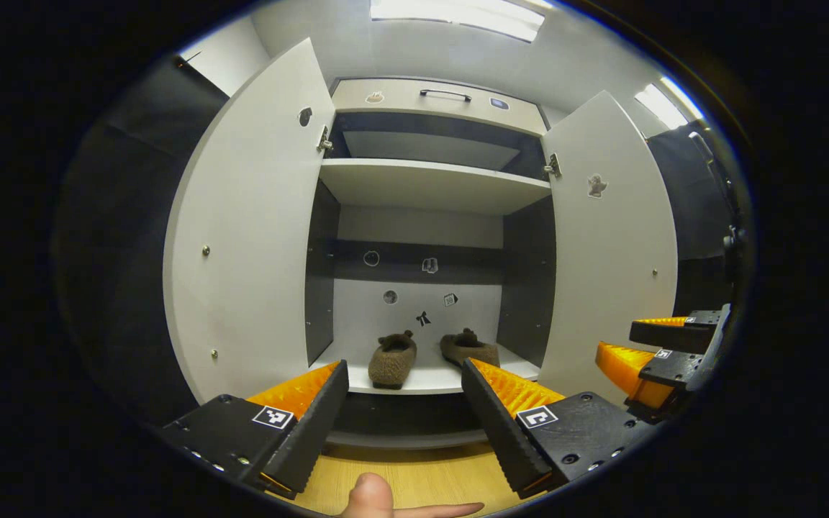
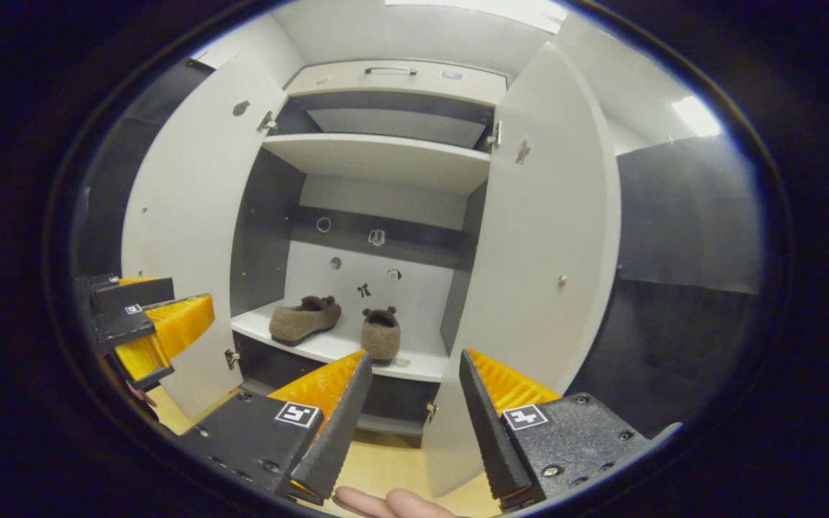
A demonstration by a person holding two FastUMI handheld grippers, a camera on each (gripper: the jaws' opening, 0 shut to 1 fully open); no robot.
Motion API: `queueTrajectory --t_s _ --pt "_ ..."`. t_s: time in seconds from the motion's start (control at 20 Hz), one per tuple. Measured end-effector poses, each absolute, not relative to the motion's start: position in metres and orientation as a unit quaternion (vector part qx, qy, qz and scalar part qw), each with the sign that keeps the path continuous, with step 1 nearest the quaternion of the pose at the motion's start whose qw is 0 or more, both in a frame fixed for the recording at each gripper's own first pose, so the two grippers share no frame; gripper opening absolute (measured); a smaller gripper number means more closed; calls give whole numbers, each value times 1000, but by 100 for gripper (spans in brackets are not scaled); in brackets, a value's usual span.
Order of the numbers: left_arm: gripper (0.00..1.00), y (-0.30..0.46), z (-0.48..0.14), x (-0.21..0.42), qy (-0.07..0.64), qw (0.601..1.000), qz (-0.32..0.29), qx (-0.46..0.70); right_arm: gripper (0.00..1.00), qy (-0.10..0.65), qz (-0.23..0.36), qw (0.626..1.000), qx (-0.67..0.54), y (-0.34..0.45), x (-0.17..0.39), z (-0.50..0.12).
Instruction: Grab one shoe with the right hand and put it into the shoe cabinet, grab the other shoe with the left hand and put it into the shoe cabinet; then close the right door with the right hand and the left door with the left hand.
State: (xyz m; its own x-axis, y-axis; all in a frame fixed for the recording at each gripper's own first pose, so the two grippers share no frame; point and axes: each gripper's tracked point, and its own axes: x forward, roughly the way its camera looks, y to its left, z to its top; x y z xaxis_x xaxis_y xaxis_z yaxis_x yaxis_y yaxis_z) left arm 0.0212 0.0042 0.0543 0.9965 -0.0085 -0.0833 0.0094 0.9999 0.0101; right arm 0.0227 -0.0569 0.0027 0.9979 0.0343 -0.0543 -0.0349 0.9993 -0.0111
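Nearest to us in the left gripper view, the left gripper hangs with its jaws spread wide and nothing between them, a fingertip of the hand that holds it showing at the bottom edge over the pale wood floor. In the right gripper view the right gripper is likewise parted and empty, and it sits just in front of the lower inner edge of the right door. Past the jaws, both doors stand swung out toward us, the left door as wide as the right one. Farther in, the 2 shoes rest side by side on the bottom shelf of the shoe cabinet, close together but apart, toes pointing toward the back panel (its small stickers are too small to make out). We judge the placing done and the next step to be closing the right door with the right gripper, then the left door with the left. What could go wrong from here: the heel of the nearer shoe lies close to the shelf's front lip, so a door swung in fast may catch it and either stop short or drag the shoe askew. Open jaws pushing on a flat panel may also skid off its edge, and the 2 grippers, near one another, may collide if both doors are swung at once.
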Motion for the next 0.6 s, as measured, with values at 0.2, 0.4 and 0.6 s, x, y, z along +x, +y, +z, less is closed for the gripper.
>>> queueTrajectory --t_s 0.2,0.4,0.6 --pt "95 -23 70 31 30 999 -27 14 83 -15 -5 1000 21 -112 5 47" --pt "95 -55 71 43 31 998 -46 6 84 -46 -82 995 30 -185 -17 67" --pt "95 -79 63 49 39 997 -67 0 87 -24 -109 994 -18 -233 -8 37"
